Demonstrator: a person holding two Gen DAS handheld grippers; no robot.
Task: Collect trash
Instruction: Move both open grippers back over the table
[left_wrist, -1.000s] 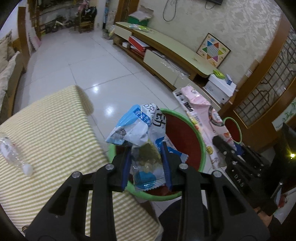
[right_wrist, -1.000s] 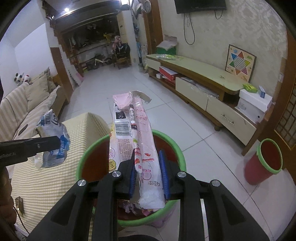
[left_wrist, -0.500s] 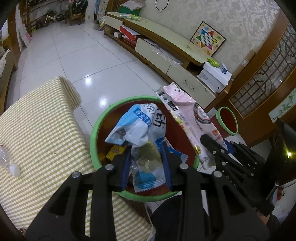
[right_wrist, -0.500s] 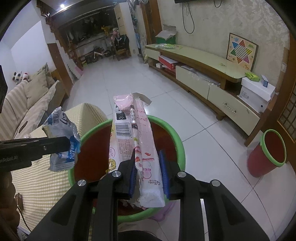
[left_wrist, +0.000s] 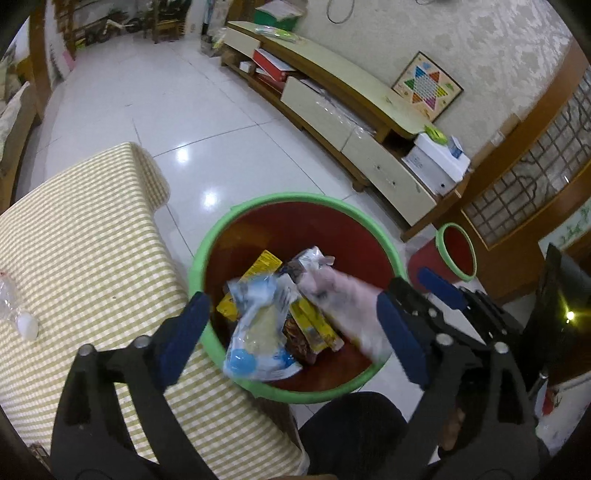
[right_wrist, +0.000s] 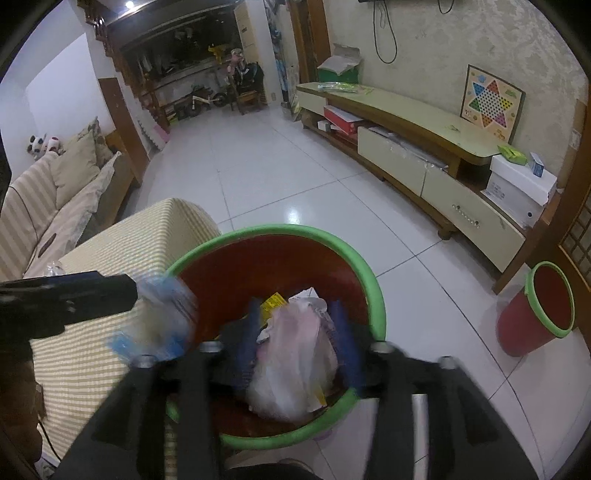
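Released since the earlier frame: our blue-and-white crinkled snack wrapper (left_wrist: 258, 332) and long pink plastic package (left_wrist: 347, 310), both blurred, now inside the red plastic bin with green rim (left_wrist: 295, 197). Left tongs (left_wrist: 291, 332) and right tongs (right_wrist: 299, 343) spread wide, empty. Bin touches yellow-checked counter (left_wrist: 81, 258).

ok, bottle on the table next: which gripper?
Left. The left gripper is open, empty and next to the table where the bottle lies; the right gripper is across the bin.
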